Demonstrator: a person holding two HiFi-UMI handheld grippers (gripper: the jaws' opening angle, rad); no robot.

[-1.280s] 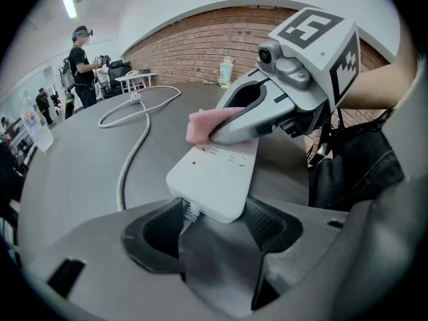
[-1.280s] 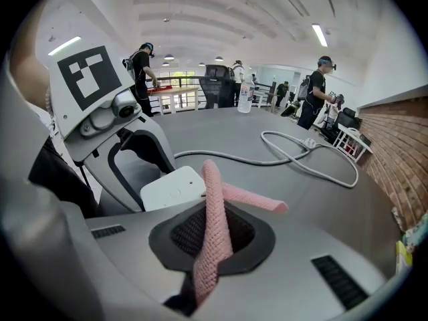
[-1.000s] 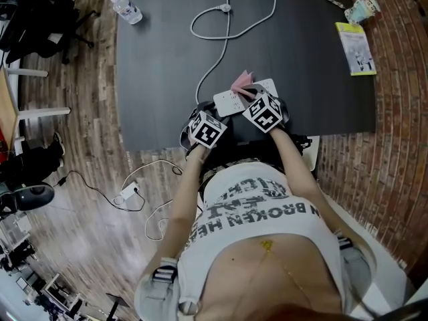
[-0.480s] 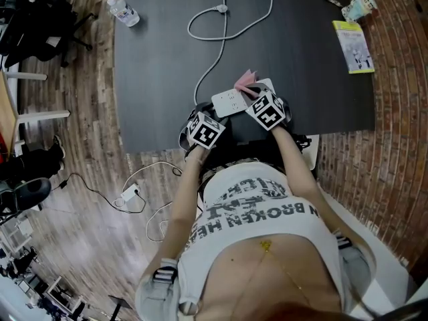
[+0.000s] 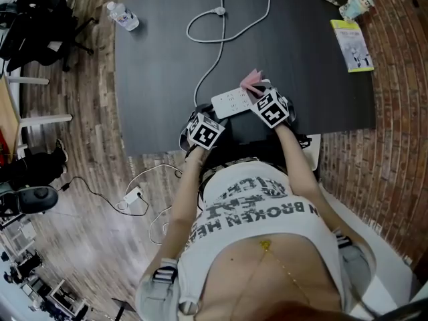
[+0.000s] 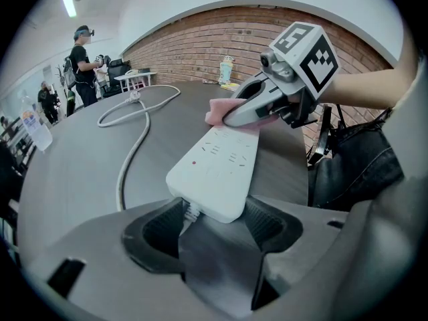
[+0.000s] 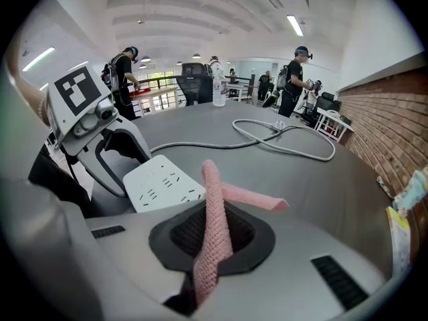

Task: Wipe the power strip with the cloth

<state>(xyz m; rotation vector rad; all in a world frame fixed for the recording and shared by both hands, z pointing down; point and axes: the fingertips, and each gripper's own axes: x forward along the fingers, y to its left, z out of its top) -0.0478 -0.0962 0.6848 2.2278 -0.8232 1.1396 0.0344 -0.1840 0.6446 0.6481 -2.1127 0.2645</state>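
Observation:
A white power strip [image 5: 231, 102] lies on the dark table [image 5: 160, 65] near its front edge. Its cord end sits between the pads of my left gripper [image 6: 212, 223], which is shut on it; in the head view this gripper [image 5: 208, 116] is at the strip's left end. My right gripper [image 7: 212, 239] is shut on a pink cloth [image 7: 215, 199], whose free end folds out ahead of the jaws. From the head view, the right gripper [image 5: 259, 93] holds the cloth [image 5: 252, 79] on the strip's right end. The left gripper view shows the cloth [image 6: 215, 111] resting on the strip's [image 6: 217, 169] far end.
The strip's white cord [image 5: 221, 25] loops across the table to a plug. A water bottle [image 5: 124, 15] lies at the far left corner, with a yellow-green booklet [image 5: 352, 45] and a small figurine [image 5: 354, 7] at the far right. People stand in the background.
My right gripper and the pink cloth have shifted a little to the right along the strip. The left gripper has stayed on the strip's cord end.

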